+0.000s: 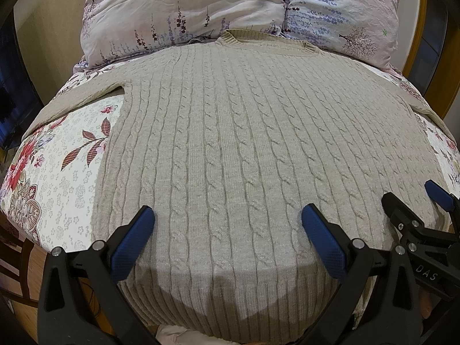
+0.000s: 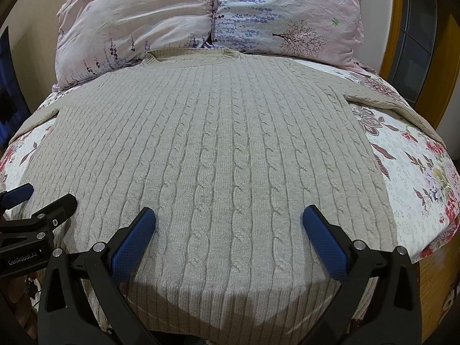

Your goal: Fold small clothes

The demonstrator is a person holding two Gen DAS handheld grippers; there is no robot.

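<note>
A beige cable-knit sweater [image 1: 244, 132] lies flat on the bed, collar toward the pillows, sleeves spread to both sides; it also shows in the right wrist view [image 2: 224, 149]. My left gripper [image 1: 227, 215] is open and empty, hovering over the sweater's hem on its left half. My right gripper [image 2: 228, 215] is open and empty over the hem's right half. The right gripper also shows at the right edge of the left wrist view [image 1: 414, 201], and the left gripper at the left edge of the right wrist view [image 2: 43, 198].
The sweater rests on a floral bedsheet [image 1: 69, 178]. Two floral pillows [image 1: 187, 8] lie behind the collar, also in the right wrist view [image 2: 138, 14]. A wooden bed frame [image 2: 394, 23] rises at the right. Wooden floor shows past the near bed edge.
</note>
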